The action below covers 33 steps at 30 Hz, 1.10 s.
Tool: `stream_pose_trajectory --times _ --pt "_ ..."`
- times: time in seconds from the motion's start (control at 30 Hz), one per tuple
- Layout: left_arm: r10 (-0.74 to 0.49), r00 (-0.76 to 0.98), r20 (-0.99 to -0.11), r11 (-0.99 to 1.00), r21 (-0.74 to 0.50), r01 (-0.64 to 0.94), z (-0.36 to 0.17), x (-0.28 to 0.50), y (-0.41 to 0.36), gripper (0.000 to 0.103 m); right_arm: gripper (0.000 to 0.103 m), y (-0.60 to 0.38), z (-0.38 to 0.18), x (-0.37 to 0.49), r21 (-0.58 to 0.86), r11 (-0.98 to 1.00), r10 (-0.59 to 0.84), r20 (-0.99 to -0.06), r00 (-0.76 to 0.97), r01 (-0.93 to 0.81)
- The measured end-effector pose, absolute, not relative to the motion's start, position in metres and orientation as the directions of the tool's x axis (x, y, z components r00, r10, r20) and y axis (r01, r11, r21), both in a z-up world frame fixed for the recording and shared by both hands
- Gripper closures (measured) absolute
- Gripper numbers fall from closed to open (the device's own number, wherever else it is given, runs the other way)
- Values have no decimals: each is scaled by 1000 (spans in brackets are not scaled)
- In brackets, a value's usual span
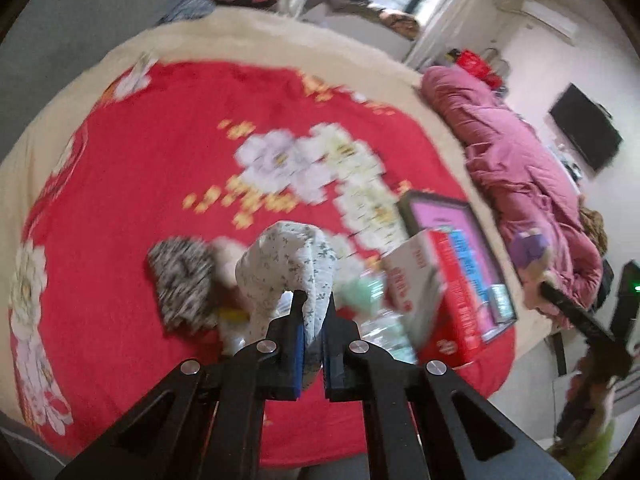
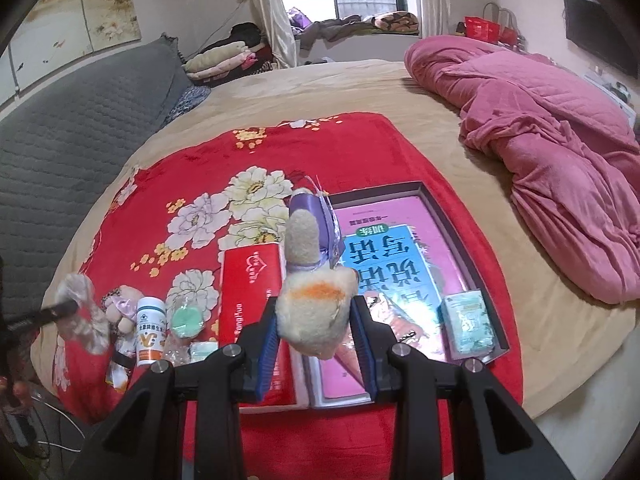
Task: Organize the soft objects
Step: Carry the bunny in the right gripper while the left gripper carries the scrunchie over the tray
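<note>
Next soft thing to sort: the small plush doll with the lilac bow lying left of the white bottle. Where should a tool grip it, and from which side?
Grip the small plush doll with the lilac bow across its body, coming down from above. It lies flat on the red flowered blanket, with the white bottle close on its right.

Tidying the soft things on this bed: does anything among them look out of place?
Yes. A hard white pill bottle stands among the soft items on the red blanket, beside a small plush doll and a green round pad.

A white floral-print cloth (image 1: 288, 268) is held bunched and lifted above the red blanket; a cream plush toy (image 2: 316, 312) with a purple bow is gripped upright.
</note>
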<state>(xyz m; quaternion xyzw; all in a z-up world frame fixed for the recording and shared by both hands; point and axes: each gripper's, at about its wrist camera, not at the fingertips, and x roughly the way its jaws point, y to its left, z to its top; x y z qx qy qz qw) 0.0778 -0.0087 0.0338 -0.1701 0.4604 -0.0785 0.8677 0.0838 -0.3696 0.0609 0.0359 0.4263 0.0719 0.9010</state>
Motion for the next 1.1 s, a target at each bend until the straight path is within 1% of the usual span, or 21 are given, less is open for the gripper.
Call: stream_pose_trajectory --times 0.2,0.3,0.53,0.73,0.83,0.93,1.03,1.1 --pt "-331 602 -726 926 -373 60 74 95 -50 97 68 -399 64 83 132 989 141 -754 641 -62" --pt "-366 598 -713 915 -393 91 81 103 -73 97 68 -420 67 82 126 991 123 -754 645 -42" --pt "-434 561 -705 897 -398 193 82 121 -150 97 68 -458 68 83 100 995 86 -757 648 -15" --pt "-516 481 -709 857 -420 299 66 132 -231 97 68 -482 59 89 86 996 64 -771 634 4" --pt "-567 421 -708 822 -454 343 49 136 -271 97 68 -491 53 89 91 996 64 -776 628 11" --pt "-589 375 -716 803 -467 370 32 140 -303 97 68 -501 45 92 138 990 105 -784 612 7" --pt "-599 341 -725 793 -475 382 16 146 -323 97 68 -503 38 95 129 992 102 -796 597 2" --pt "-596 318 -737 792 -477 380 5 151 -332 97 68 -504 31 98 158 987 135 -804 579 -9"
